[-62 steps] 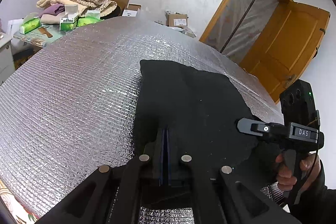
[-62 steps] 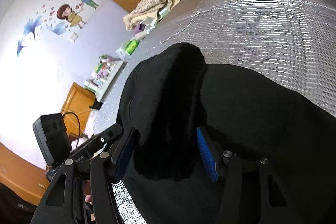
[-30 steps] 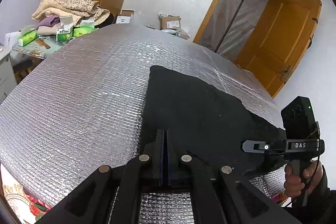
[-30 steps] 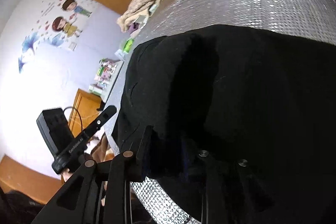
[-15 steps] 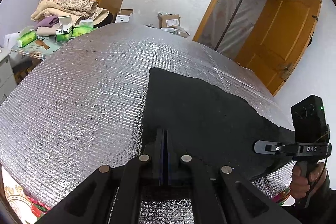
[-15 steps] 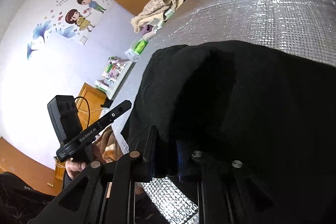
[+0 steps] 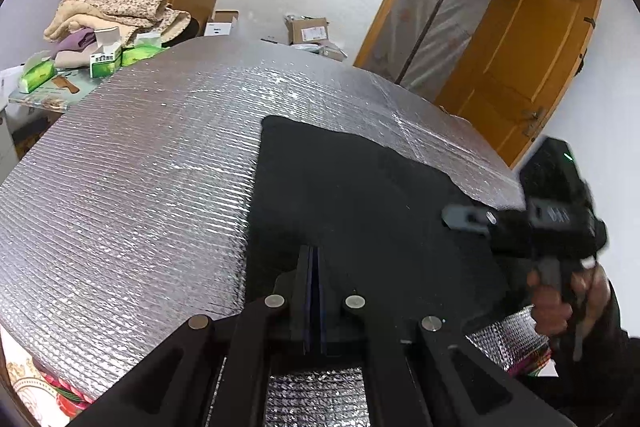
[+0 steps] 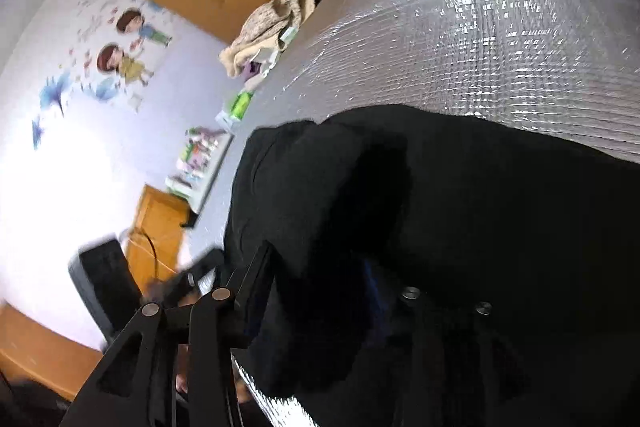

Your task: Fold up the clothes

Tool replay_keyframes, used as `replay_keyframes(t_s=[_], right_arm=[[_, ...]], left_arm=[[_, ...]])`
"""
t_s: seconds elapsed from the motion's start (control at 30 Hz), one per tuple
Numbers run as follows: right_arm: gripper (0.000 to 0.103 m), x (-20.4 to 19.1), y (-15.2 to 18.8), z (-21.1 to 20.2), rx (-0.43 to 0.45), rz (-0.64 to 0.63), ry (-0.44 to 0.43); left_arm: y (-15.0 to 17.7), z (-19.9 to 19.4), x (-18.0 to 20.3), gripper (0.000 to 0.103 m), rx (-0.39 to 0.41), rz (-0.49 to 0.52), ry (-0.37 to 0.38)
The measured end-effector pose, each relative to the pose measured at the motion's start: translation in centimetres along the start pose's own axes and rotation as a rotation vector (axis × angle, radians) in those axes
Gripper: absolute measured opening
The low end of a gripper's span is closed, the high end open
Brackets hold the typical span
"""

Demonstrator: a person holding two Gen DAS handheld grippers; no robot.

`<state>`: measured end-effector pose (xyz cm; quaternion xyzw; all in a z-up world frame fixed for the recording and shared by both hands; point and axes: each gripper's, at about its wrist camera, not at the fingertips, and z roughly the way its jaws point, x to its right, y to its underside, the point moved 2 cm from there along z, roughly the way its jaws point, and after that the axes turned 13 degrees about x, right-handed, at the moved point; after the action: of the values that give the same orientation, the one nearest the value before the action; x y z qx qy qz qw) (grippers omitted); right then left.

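Tongs both clamped on the black garment (image 7: 360,195): our left tongs (image 7: 314,259) pinch its near hem, right tongs (image 8: 320,267) have swung inward (blurred), carrying cloth over the foil-covered table (image 7: 140,167), starting our fold.

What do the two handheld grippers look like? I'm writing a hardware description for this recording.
Both are matte black. The left gripper has angular linkage arms with round silver pivot pins and blue-lined finger pads. The right gripper carries a boxy black module with a green light, above a pistol-style handle held by a bare hand with a dark sleeve.
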<state>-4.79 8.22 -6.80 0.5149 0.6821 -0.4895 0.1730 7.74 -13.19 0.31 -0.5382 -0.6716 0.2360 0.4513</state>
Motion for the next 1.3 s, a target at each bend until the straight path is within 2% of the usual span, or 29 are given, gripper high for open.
replay_keyframes(t_s=[0.03, 0.07, 0.1, 0.17, 0.27, 0.37, 0.47, 0.7, 0.83, 0.97, 1.13, 1.3], right_arm=[[0.042, 0.2, -0.3, 0.3, -0.005, 0.018, -0.016], [0.028, 0.3, -0.6, 0.4, 0.003, 0.028, -0.026], [0.019, -0.1, -0.8, 0.2, 0.02, 0.016, -0.032], [0.016, -1.5, -1.2, -1.3, 0.088, -0.039, -0.066], [0.016, -1.6, -1.2, -2.4, 0.112, -0.065, -0.046], [0.017, 1.2, 0.0, -1.3, 0.047, -0.003, 0.059], [0.02, 1.8, 0.7, -1.8, 0.046, 0.025, 0.039], [0.025, 1.6, 0.6, -3.3, 0.059, -0.007, 0.066], [0.027, 0.7, 0.4, -4.8, 0.112, -0.051, 0.081], [0.027, -0.2, 0.2, -6.9, 0.178, -0.105, 0.021], [0.027, -0.2, 1.7, -5.5, 0.106, -0.159, 0.012], [0.016, -0.3, 3.3, -4.1, 0.035, -0.212, 0.003]], left_arm=[[0.2, 0.1, 0.1, 0.0, -0.008, 0.002, 0.0], [0.4, 0.2, 0.1, 0.0, -0.014, 0.001, -0.002], [0.5, 0.3, 0.1, 0.0, -0.018, -0.001, -0.001], [0.6, 0.3, 0.0, 0.0, -0.02, -0.006, 0.005], [0.7, 0.7, 0.1, 0.0, -0.028, -0.005, 0.017], [0.8, 1.2, 0.1, 0.0, -0.039, -0.004, 0.022], [0.7, 1.2, -0.2, 0.0, -0.041, -0.006, 0.026], [0.6, 0.8, -1.1, 0.0, -0.035, -0.018, 0.01], [0.1, 0.0, -1.1, 0.0, -0.011, -0.012, -0.005], [-0.1, -0.2, -1.2, 0.0, 0.001, -0.004, -0.007], [0.9, 0.6, -1.5, 0.0, -0.033, 0.008, -0.014], [1.7, -0.5, -2.3, 0.001, -0.02, -0.019, 0.002]])
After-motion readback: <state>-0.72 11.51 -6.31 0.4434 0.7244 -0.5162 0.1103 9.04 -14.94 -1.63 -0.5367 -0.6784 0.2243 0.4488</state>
